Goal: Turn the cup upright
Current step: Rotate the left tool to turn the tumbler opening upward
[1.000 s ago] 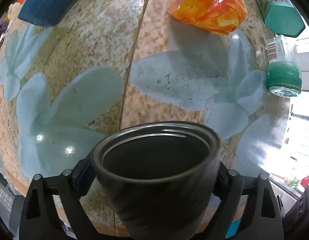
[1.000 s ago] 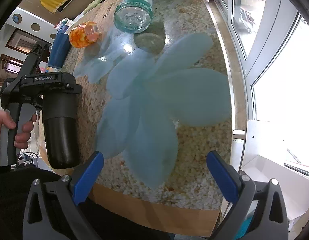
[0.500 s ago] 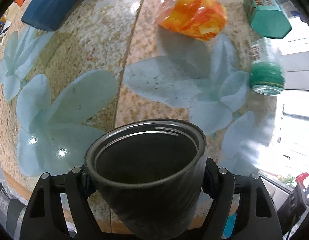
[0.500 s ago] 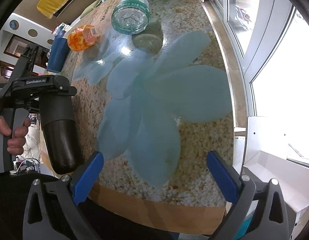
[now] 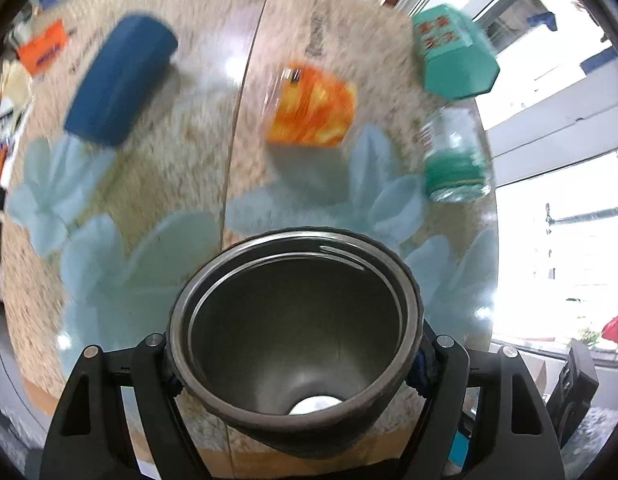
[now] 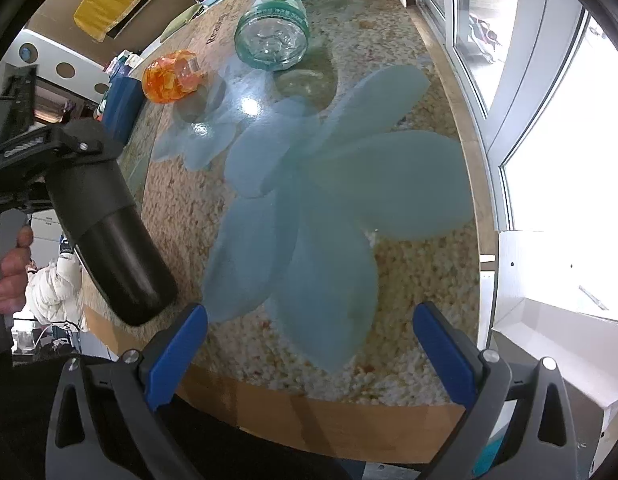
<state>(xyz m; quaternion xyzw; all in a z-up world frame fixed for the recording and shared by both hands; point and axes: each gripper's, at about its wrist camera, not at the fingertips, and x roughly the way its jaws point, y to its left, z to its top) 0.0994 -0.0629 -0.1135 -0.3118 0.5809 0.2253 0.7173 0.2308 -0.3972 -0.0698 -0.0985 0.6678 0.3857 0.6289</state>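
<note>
While the left gripper [image 5: 295, 364] clamps its fingers [image 5: 171, 376] on the black cup [image 5: 295, 336] near the rim, the cup hangs in the air over the near edge of the counter [image 6: 389, 372], tilted, mouth facing the left wrist camera and base slanting down toward the counter. Beyond the cup lie an orange jar [image 5: 313, 110], a green-labelled bottle [image 5: 453, 160], a teal box [image 5: 453, 56] and a blue case [image 5: 119, 84]. To the cup's right, the right gripper [image 6: 309, 344] hovers with fingers spread wide, holding nothing.

Black cup [image 6: 113, 236], speckled beige table [image 6: 181, 200] with pale blue flower pattern, orange jar [image 6: 169, 76].
</note>
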